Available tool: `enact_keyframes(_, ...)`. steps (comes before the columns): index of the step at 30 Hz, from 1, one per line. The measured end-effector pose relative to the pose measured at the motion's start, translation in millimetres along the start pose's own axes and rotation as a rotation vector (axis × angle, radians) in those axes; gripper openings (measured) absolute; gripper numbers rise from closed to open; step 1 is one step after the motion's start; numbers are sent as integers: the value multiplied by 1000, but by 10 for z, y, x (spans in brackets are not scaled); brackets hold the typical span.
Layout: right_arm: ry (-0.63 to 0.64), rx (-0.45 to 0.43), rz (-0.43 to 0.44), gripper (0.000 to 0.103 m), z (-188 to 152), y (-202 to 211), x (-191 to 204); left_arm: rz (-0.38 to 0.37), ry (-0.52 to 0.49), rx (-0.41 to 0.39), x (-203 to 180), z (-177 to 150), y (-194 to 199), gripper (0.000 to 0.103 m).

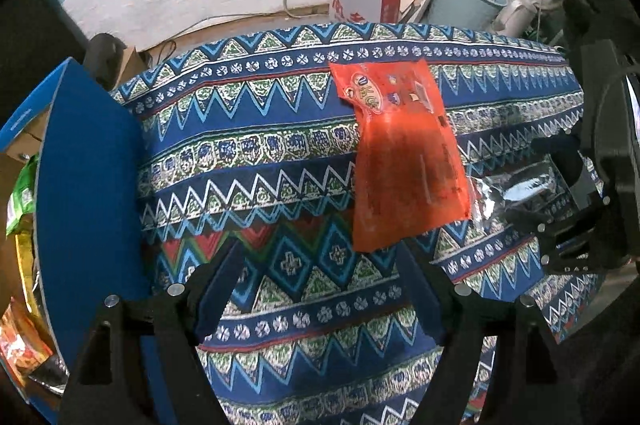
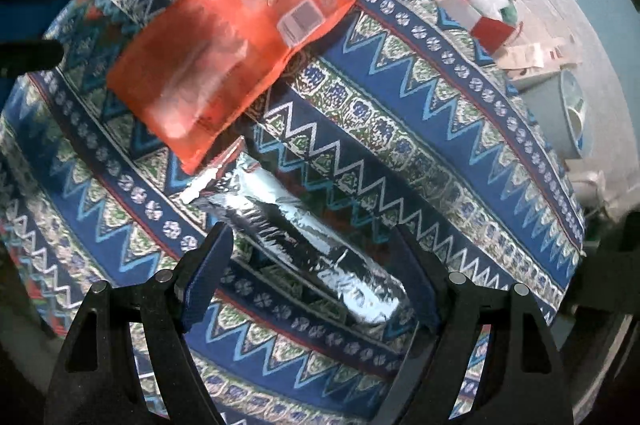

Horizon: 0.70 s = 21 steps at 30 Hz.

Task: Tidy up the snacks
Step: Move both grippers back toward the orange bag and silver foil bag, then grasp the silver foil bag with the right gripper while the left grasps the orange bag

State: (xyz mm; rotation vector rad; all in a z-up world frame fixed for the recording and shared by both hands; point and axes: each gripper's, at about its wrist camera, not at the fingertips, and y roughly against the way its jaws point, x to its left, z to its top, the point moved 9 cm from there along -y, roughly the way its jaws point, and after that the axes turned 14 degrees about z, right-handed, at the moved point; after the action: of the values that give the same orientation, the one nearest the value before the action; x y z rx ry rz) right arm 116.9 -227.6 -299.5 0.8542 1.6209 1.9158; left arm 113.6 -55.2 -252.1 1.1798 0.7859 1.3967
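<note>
Silver foil packet point(image 2: 304, 245) lies straight beneath my right hand-held gripper point(image 2: 316, 281), between its two parted fingers, which touch nothing yet; its long axis runs on a slant, from near my left fingertip point(image 2: 208, 265) across toward the right one point(image 2: 420, 289), so I judge a roll of the wrist is needed before I close across its narrow side. My right hand is plainly the nearer one to it. Just ahead and to the left of that gripper, almost touching the foil packet's far end, lies the orange snack bag point(image 2: 228, 41), flat on the patterned cloth point(image 2: 400, 129) over the counter, its long axis slanting too. From my left hand-held gripper point(image 1: 316, 289), whose fingers stand wide with only cloth between them, the orange bag's near corner sits just ahead and to the right, so my left hand is the nearer for that one. Off to that gripper's left stands a blue box point(image 1: 88, 185) with several packets inside, too cropped to count. Count on the cloth: one foil packet, one orange bag; two hand-held grippers, both empty
</note>
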Motion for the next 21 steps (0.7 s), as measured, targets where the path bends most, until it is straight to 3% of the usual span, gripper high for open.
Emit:
enact_keyframes(3, 13, -4, 6, 77, 20, -69, -3, -12, 9, 13, -36, 45, -59, 79)
enact_keyframes(8, -44, -36, 71, 45, 94, -117, -91, -42, 42, 29, -119, 174, -109, 79)
enact_keyframes(11, -127, -66, 96, 36, 115, -100, -221, -70, 71, 38, -194, 276, -129, 79)
enact_keyframes(14, -219, -104, 98, 30, 119, -62, -360, -103, 102, 56, -312, 371, -165, 79)
enact_keyframes(21, -457, -216, 143, 30, 62, 50, -706, -107, 123, 87, -565, 517, -279, 80)
